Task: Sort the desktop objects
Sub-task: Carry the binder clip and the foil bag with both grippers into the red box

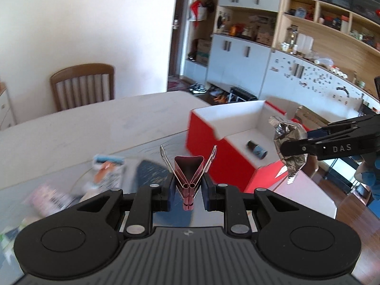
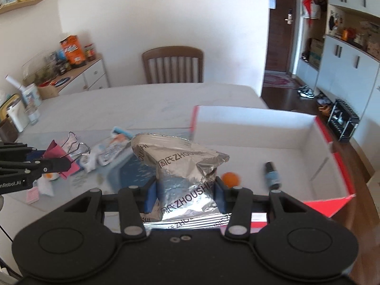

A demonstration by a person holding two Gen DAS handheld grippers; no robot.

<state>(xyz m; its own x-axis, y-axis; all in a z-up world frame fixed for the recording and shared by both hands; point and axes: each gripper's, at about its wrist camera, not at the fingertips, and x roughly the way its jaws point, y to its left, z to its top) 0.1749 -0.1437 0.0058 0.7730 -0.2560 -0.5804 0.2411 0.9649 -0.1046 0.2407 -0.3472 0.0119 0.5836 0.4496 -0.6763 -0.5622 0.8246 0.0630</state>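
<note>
My left gripper [image 1: 188,187] is shut on a dark red binder clip [image 1: 188,178] with silver wire handles, held above the table. It also shows at the left of the right wrist view [image 2: 59,154]. My right gripper [image 2: 185,193] is shut on a silver foil snack bag [image 2: 182,166], held at the near edge of the red and white box [image 2: 249,123]. The bag also shows in the left wrist view [image 1: 288,142], over the box [image 1: 204,128]. Inside the box lie a small dark bottle [image 2: 272,174] and an orange ball [image 2: 230,179].
Loose packets and papers [image 2: 106,152] lie on the white table [image 2: 142,104] left of the box, with a pink card [image 2: 32,194] near the front. A wooden chair [image 2: 173,65] stands behind the table. A cluttered sideboard [image 2: 59,71] is at the far left.
</note>
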